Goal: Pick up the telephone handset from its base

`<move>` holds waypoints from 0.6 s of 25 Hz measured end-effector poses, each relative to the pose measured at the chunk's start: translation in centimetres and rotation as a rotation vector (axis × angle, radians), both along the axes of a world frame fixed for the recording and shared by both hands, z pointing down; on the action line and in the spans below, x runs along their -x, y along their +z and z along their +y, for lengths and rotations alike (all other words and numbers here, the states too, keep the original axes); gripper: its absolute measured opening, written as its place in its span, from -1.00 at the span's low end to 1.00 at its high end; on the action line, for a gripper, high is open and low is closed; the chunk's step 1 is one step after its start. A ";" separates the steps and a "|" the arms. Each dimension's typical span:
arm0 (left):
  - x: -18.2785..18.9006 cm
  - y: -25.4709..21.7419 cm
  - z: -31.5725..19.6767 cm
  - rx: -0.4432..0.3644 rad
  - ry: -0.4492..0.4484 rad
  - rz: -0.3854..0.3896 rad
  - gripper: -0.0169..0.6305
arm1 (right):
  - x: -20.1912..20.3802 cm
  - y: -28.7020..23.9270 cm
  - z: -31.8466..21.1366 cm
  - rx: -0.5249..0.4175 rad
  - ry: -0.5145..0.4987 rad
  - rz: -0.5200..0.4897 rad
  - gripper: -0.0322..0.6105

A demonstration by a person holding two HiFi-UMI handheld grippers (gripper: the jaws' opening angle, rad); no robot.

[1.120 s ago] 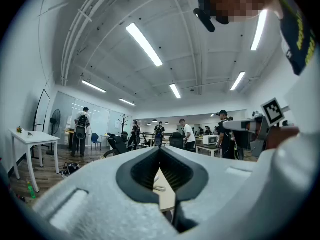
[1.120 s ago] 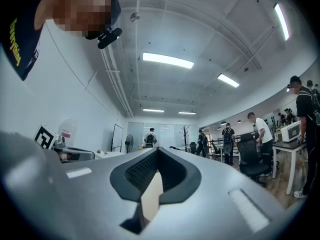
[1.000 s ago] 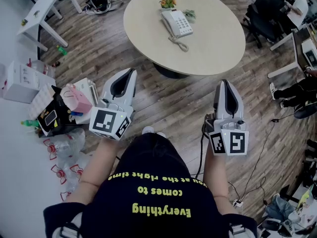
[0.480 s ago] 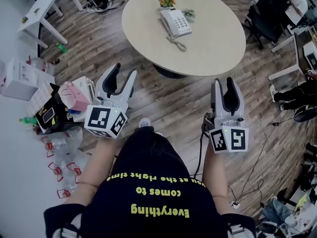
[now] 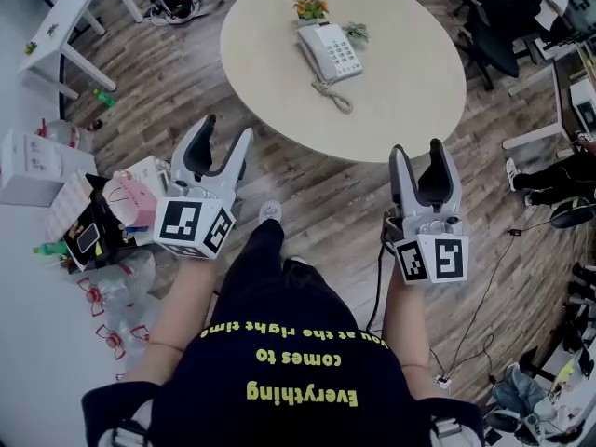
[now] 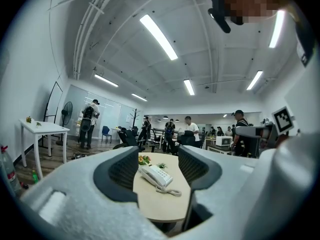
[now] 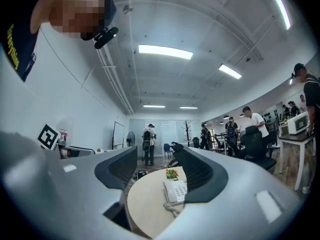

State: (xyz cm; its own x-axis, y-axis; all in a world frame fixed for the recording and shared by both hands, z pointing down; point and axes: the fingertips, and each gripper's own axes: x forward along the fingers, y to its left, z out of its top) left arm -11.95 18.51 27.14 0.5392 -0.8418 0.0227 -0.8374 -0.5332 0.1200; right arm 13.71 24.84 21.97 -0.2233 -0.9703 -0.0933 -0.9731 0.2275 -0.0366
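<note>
A white telephone (image 5: 332, 51) sits on the far part of a round beige table (image 5: 410, 82), its handset (image 5: 312, 52) resting on the base's left side and a coiled cord (image 5: 334, 92) trailing toward me. Both grippers are held over the wooden floor, well short of the table. My left gripper (image 5: 226, 128) and my right gripper (image 5: 418, 148) have their jaws opening, with nothing between them. The telephone (image 6: 156, 176) shows far off between the left gripper's (image 6: 160, 166) jaws, and the telephone (image 7: 175, 190) shows just as far off past the right gripper (image 7: 157, 176).
A small flower pot (image 5: 314, 7) stands behind the telephone. Boxes, a pink bag and bottles (image 5: 102, 222) clutter the floor at left, with a white desk (image 5: 70, 12) beyond. Office chairs (image 5: 498, 26) and a desk stand at right. People stand at the far end of the room.
Both grippers went from shut to open. Both moved forward toward the table as the person stepped closer.
</note>
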 end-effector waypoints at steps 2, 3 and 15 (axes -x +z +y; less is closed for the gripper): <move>-0.1 0.1 -3.0 0.002 0.005 0.003 -0.15 | 0.3 0.1 -2.8 0.009 -0.007 -0.007 0.00; -0.2 0.0 -4.5 0.000 0.013 0.003 -0.13 | 0.5 0.1 -4.3 0.012 -0.007 -0.005 0.01; -0.1 1.4 -17.3 0.037 0.111 -0.015 -0.06 | 2.8 0.3 -15.9 0.049 0.036 0.018 0.16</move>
State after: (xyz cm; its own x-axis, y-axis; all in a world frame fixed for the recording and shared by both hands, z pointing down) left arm -11.85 1.21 28.59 0.6286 -0.7754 0.0609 -0.7752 -0.6183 0.1293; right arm 10.90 8.90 22.30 -0.1894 -0.9810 -0.0415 -0.9812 0.1907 -0.0295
